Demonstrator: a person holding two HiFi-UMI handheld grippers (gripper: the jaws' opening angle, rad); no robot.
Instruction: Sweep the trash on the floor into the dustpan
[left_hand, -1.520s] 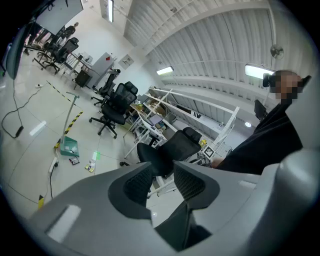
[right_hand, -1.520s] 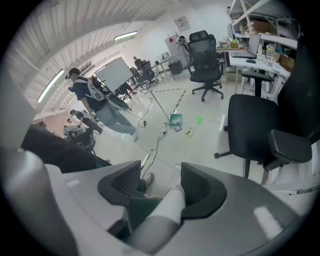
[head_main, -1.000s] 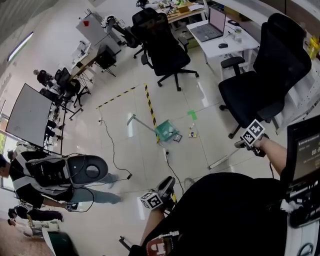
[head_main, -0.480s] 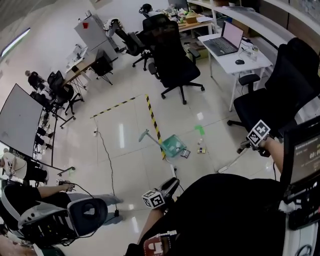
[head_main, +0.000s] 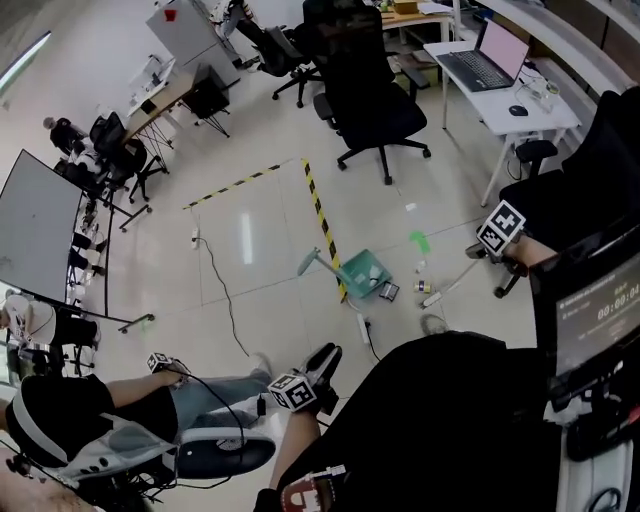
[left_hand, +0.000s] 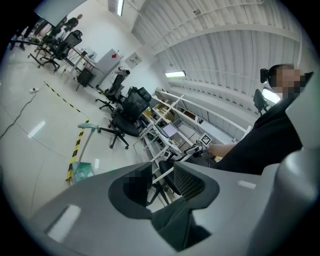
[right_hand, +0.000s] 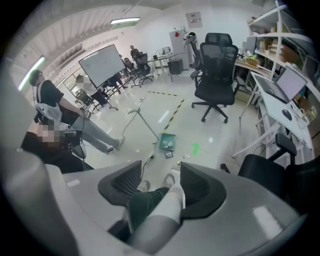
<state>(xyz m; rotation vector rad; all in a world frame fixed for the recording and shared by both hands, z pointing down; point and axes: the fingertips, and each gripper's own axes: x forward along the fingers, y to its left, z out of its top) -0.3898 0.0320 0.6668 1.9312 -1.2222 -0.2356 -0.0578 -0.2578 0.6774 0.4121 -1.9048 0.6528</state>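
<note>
A teal dustpan (head_main: 366, 272) with a long pale handle (head_main: 314, 259) stands on the glossy floor; it also shows as the dustpan (right_hand: 167, 141) and the dustpan (left_hand: 82, 169). Small trash pieces (head_main: 421, 290) and a dark scrap (head_main: 390, 291) lie just right of it. My right gripper (head_main: 476, 256) hovers right of the trash. Its jaws are closing, and a white stick (right_hand: 167, 197) runs between them, beside the right pad and clear of the left one. The stick (head_main: 448, 280) slants down to the floor. My left gripper (head_main: 325, 358) is low near my body, open, nothing gripped.
A seated person (head_main: 85, 425) stretches legs (head_main: 215, 392) toward my left gripper. A cable (head_main: 226, 292) and yellow-black tape (head_main: 323, 222) cross the floor. A black office chair (head_main: 372, 110) stands behind the dustpan, a white desk with a laptop (head_main: 497, 72) at the right.
The view has swung and I have moved. My right gripper and its stick now sit nearer the trash and dustpan. The seated person has shifted lower at the left.
</note>
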